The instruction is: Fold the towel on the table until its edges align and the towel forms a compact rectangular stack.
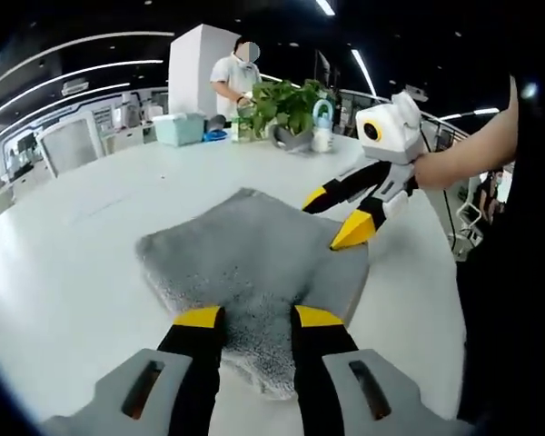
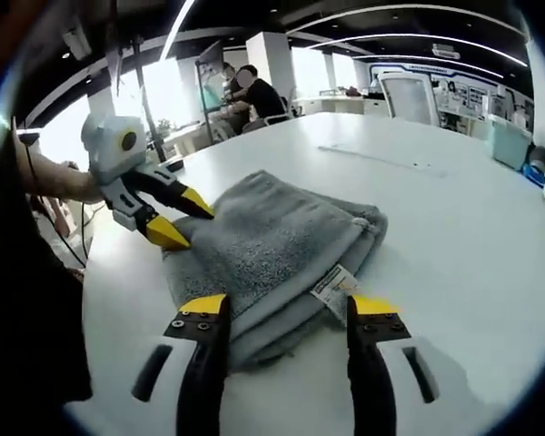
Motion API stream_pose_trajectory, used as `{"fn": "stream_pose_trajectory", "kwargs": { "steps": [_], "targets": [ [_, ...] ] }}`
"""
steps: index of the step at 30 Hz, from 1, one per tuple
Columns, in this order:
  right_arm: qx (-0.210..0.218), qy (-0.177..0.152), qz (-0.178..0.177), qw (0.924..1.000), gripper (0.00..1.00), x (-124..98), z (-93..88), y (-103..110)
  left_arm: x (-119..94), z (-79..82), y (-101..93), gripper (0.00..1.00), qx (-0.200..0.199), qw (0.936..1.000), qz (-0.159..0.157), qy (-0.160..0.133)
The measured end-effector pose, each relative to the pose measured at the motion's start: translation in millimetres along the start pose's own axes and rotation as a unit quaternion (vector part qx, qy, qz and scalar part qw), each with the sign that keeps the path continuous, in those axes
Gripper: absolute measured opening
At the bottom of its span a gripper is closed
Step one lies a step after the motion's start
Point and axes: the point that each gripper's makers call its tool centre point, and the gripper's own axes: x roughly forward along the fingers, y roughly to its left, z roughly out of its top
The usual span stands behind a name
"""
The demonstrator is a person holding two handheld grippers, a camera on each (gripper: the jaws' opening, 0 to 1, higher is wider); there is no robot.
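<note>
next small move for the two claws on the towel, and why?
Probably close the right claw on the near edge by the label: the grey towel is already folded in layers, both claws stand open around its ends, left claw opposite.

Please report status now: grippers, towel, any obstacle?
Left gripper and right gripper both open at the towel's near edges. Gray towel folded, layers uneven, tag showing. Nothing blocking it on the table.
</note>
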Motion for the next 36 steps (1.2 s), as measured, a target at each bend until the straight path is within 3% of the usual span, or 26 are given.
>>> {"fn": "stream_pose_trajectory", "kwargs": {
  "steps": [2, 8, 14, 19, 24, 28, 33, 36],
  "targets": [
    [0.013, -0.006, 0.001, 0.9999, 0.60, 1, 0.4, -5, 2, 1.5, 3.2, 0.31, -0.010, 0.9999, -0.001, -0.007],
    [-0.004, -0.015, -0.015, 0.9998, 0.62, 3, 7.3, -13, 8, 6.2, 8.7, 0.31, -0.008, 0.9999, 0.007, -0.010],
    [-0.027, -0.017, -0.022, 0.9992, 0.60, 5, 13.1, -17, 12, 8.8, 12.8, 0.31, -0.008, 0.9999, 0.011, -0.010],
    [-0.017, -0.016, -0.015, 0.9996, 0.56, 4, 12.3, -13, 11, 9.0, 12.8, 0.31, -0.013, 0.9997, 0.009, -0.016],
    [-0.025, -0.029, -0.015, 0.9991, 0.55, -3, 20.9, -7, 4, 19.6, 10.7, 0.34, -0.067, 0.9966, 0.001, -0.047],
    [-0.029, -0.054, -0.012, 0.9981, 0.69, -19, 32.7, 4, -16, 31.3, 12.1, 0.41, -0.075, 0.9941, 0.017, -0.076],
    [-0.040, -0.102, -0.034, 0.9934, 0.78, -53, 55.8, 14, -57, 46.9, 9.0, 0.63, -0.068, 0.9904, 0.045, -0.112],
    [-0.035, -0.138, -0.055, 0.9883, 0.86, -81, 68.4, 19, -87, 57.5, 8.2, 0.74, -0.031, 0.9859, 0.077, -0.145]
  ]
}}
